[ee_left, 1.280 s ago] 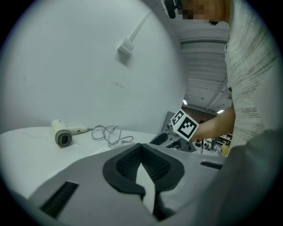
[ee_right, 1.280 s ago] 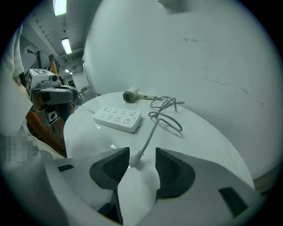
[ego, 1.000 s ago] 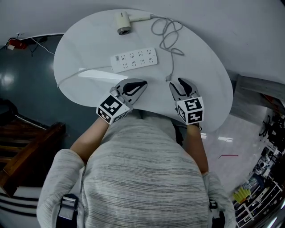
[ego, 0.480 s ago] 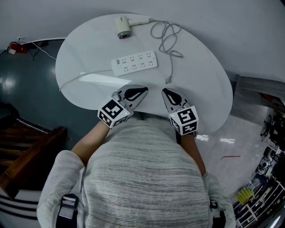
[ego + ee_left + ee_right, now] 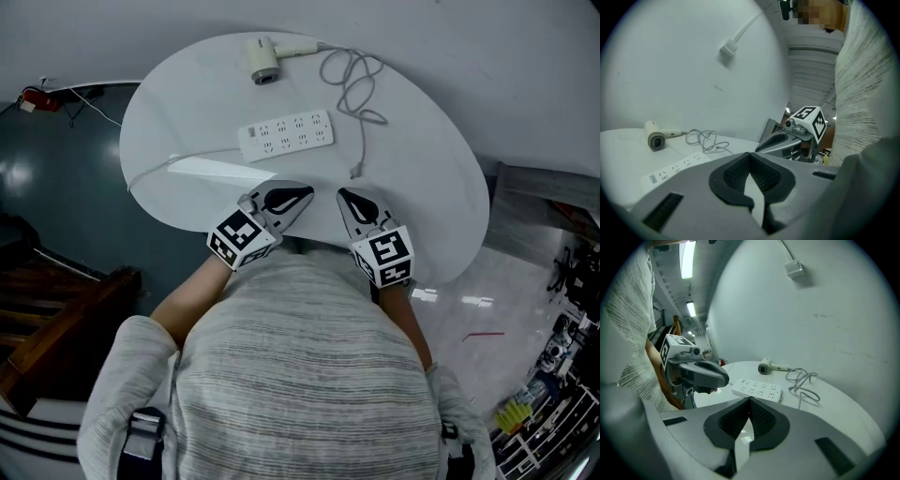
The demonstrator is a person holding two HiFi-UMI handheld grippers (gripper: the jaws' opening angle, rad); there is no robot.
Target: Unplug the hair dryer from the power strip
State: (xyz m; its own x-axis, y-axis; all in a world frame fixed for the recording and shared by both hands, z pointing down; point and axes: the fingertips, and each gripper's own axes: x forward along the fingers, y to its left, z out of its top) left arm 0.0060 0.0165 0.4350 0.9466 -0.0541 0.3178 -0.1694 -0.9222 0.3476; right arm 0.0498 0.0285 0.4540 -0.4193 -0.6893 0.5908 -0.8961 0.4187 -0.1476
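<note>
The cream hair dryer (image 5: pixel 264 58) lies at the far edge of the white oval table (image 5: pixel 441 178). Its grey cord (image 5: pixel 354 80) coils to the right and ends in a plug (image 5: pixel 356 172) that lies loose on the table, apart from the white power strip (image 5: pixel 286 135). Both grippers hover at the near edge, tips close together. The left gripper (image 5: pixel 305 192) is shut and empty. The right gripper (image 5: pixel 344 195) has its jaws closing fully together with nothing between them. The dryer (image 5: pixel 655 138) (image 5: pixel 765 367) and the strip (image 5: pixel 679 166) (image 5: pixel 757 388) show beyond both pairs of jaws.
The strip's own white cable (image 5: pixel 150 173) runs off the table's left edge. A small box with a conduit (image 5: pixel 793 269) is fixed high on the wall. Dark floor and wooden furniture (image 5: pixel 56 309) lie to the left, shelving (image 5: pixel 553 375) to the right.
The right gripper's jaws went from wide open to shut. It drew back from the plug toward the left gripper at the near edge. The left gripper stayed put.
</note>
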